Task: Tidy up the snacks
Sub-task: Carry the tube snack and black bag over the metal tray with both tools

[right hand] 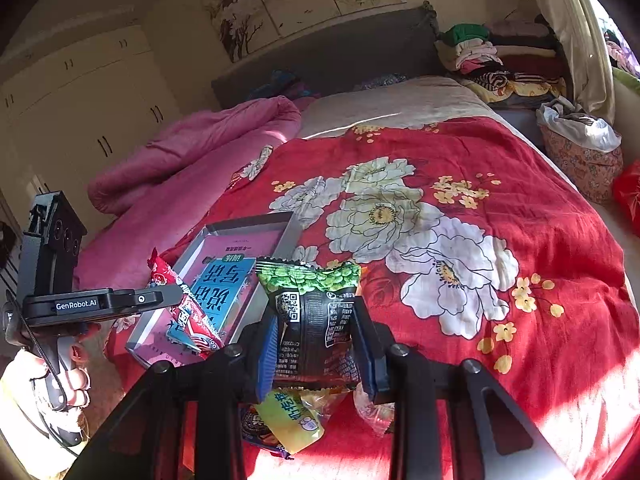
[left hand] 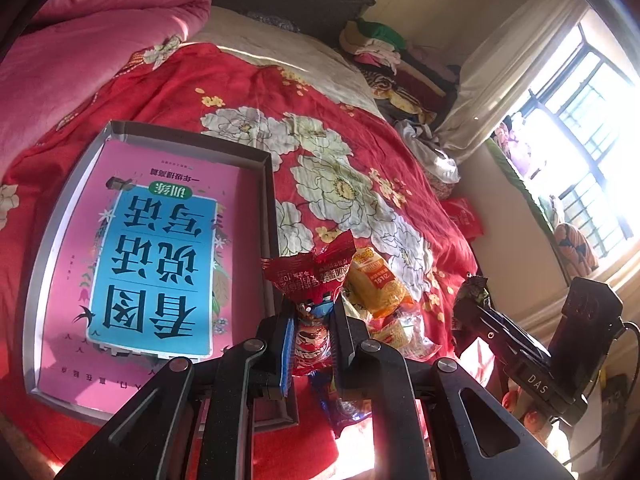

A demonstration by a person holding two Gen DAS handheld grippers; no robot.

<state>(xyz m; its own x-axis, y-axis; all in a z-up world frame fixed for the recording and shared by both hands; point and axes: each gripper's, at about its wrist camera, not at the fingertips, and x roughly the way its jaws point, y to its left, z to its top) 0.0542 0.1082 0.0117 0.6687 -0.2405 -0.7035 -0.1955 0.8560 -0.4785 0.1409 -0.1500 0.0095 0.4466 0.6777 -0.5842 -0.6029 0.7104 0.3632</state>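
My left gripper [left hand: 311, 322] is shut on a red snack packet [left hand: 310, 276], held above the bed just right of a grey shallow box [left hand: 269, 184] with a pink book [left hand: 160, 264] in it. The same packet [right hand: 182, 308] and box [right hand: 294, 232] show at the left of the right wrist view. My right gripper [right hand: 316, 332] is shut on a black and green snack packet [right hand: 312, 312], held above the red floral bedspread [right hand: 520, 208]. It also shows at the right of the left wrist view [left hand: 472, 296].
Several loose snacks lie on the bedspread under the grippers: a yellow packet [left hand: 374, 280] [right hand: 290, 420] and clear-wrapped ones [left hand: 400, 332]. A pink quilt [right hand: 192, 152] is heaped at the left. Folded clothes [right hand: 476, 52] and a bag [right hand: 580, 148] stand at the far right.
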